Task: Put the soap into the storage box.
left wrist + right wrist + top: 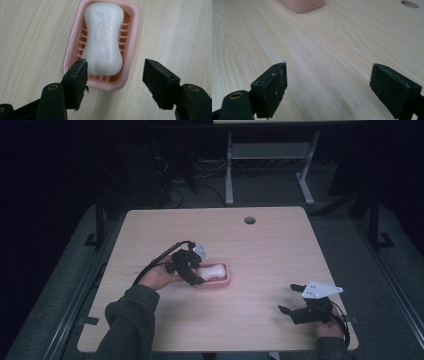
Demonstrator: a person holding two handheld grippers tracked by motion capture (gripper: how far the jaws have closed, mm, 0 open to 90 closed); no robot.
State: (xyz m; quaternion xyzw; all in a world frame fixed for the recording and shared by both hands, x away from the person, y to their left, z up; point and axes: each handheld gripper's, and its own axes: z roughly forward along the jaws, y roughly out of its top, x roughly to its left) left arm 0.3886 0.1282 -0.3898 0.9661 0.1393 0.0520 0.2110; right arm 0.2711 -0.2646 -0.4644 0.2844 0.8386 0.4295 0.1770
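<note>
My jaws stand released around the near end of the soap [103, 40] in its dish [130, 53], so I back the left gripper [115, 72] off straight, touching neither.

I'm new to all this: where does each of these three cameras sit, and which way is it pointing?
High view: above the person's side, looking forward and down on the wooden table; both forearms, the left gripper and right gripper show.
Left gripper view: rides on the left gripper, looking down between its open jaws at the white soap bar in the pink soap dish.
Right gripper view: rides on the right gripper, looking low across the table between its open jaws.
Shared: all three views show the pink soap dish.
</note>
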